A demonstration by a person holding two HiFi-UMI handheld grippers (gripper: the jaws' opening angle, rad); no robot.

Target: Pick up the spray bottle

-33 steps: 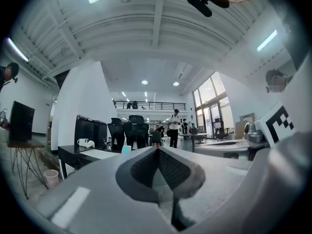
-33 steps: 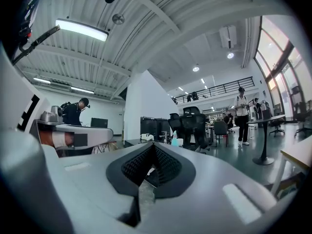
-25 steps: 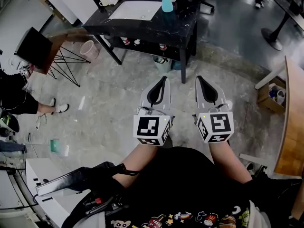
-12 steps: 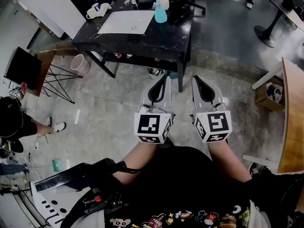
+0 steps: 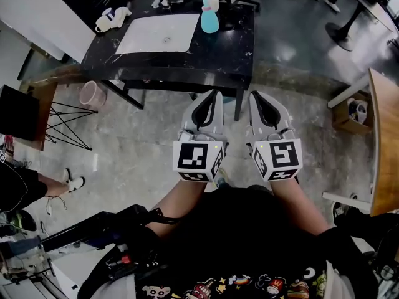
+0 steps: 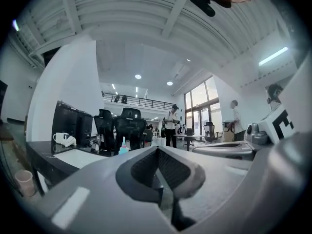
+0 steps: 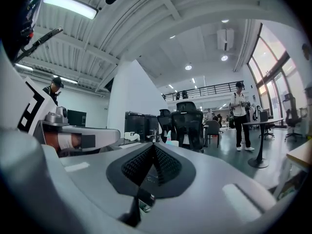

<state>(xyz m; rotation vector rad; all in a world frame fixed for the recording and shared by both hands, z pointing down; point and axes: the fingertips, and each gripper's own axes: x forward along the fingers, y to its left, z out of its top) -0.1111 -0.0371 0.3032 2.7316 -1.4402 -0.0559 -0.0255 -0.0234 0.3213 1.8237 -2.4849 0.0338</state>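
Head view: on a grey office floor (image 5: 137, 136), one black table (image 5: 230, 52) carries one blue bottle (image 5: 209, 18) at its far edge, well ahead of the left gripper (image 5: 214, 93) and right gripper (image 5: 255, 94); both gripper views: jaws pressed together, empty, bottle far beyond.

Open-plan office with a workshop character. The hall was high, with a white ribbed ceiling carrying a long strip lamp (image 7: 68, 5), a railed mezzanine gallery (image 6: 134, 100) and tall glazed windows (image 6: 200, 106) at the far end. Black mesh-backed office chairs (image 7: 187, 118) stood behind a black marble-patterned work table (image 5: 218, 55). A round-footed pedestal table (image 7: 261, 140) and a wooden desk edge (image 5: 381, 142) stood on the polished grey concrete floor (image 5: 137, 136). A standing person in a white shirt (image 7: 241, 113) occupied the aisle.
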